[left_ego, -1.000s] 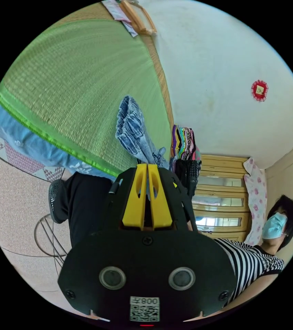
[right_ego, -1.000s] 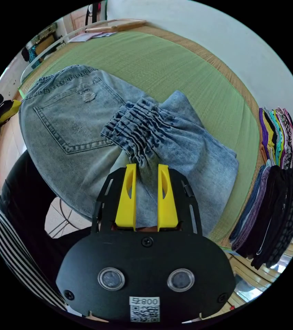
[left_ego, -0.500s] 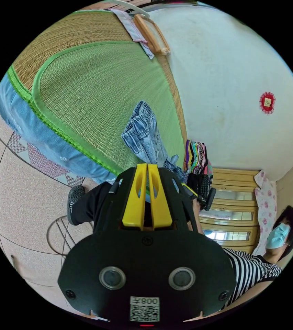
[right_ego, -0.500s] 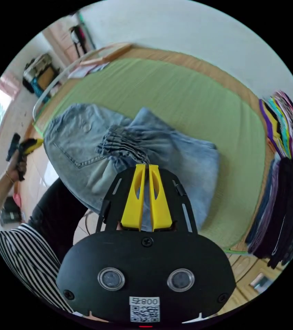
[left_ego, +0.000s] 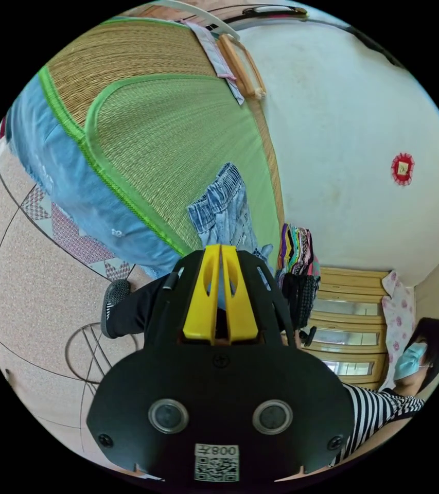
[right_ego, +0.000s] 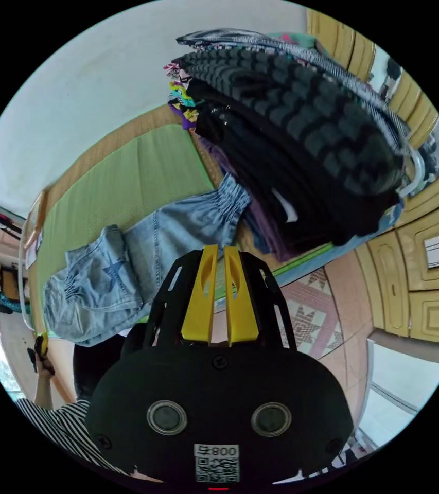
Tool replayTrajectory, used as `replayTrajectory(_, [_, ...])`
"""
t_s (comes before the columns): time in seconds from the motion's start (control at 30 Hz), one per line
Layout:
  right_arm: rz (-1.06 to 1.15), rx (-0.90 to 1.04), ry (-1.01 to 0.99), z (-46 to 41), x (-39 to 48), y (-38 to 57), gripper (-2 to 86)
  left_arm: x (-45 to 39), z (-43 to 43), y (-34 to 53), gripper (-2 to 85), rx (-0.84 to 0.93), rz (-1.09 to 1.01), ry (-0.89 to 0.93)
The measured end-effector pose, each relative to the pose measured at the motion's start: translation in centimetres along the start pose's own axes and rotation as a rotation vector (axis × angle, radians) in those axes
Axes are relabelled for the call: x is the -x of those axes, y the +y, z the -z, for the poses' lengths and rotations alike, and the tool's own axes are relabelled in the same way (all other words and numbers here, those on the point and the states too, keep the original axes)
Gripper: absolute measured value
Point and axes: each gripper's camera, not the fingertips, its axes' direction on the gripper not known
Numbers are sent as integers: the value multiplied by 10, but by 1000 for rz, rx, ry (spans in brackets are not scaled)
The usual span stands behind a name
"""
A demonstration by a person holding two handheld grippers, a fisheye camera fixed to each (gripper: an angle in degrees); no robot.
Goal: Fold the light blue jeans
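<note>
Light blue jeans lie partly folded on the green woven mat, one gathered cuff reaching toward the stack of folded clothes, the other cuff near the mat's front edge. In the left gripper view the jeans appear as a low bundle beyond the jaws. Left gripper: yellow jaws together, gripping nothing visible. Right gripper: jaws nearly together, a thin slit between them, held above the mat edge and clear of the cloth. Handling judgement: denim is soft yet fairly heavy and thick where layered; it should drape rather than slip, so a pinch at a seamed edge or elastic cuff seems firmest. Room: open mat lies beyond the jeans toward the wall; the stack closes one side, and the floor drops off just below the mat's border.
</note>
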Motion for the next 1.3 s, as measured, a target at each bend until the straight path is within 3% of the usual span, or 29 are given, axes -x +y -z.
replayTrajectory(0.1, [121, 33, -115, -24, 44, 23, 50, 1, 0, 6, 30, 44, 16, 25])
replayTrajectory(0.2, [399, 111, -190, -50, 137, 46, 66, -5, -8, 9, 49, 100, 15, 46])
replayTrajectory(0.37, [847, 154, -91, -91, 287, 95, 82, -23, -24, 7, 65, 194, -28, 46])
replayTrajectory(0.47, [944, 197, -26, -122, 329, 107, 81, -34, -24, 7, 66, 220, -51, 28])
replayTrajectory(0.8, [981, 239, -1, -165, 361, 120, 55, -58, -14, 6, 26, 238, -55, -22])
replayTrajectory(1.03, [915, 251, -67, -181, 349, 114, 1, -91, 4, 13, 10, 209, -91, 80])
replayTrajectory(1.3, [642, 93, -418, -122, 264, 65, 0, -162, 35, 13, 7, 101, -256, 207])
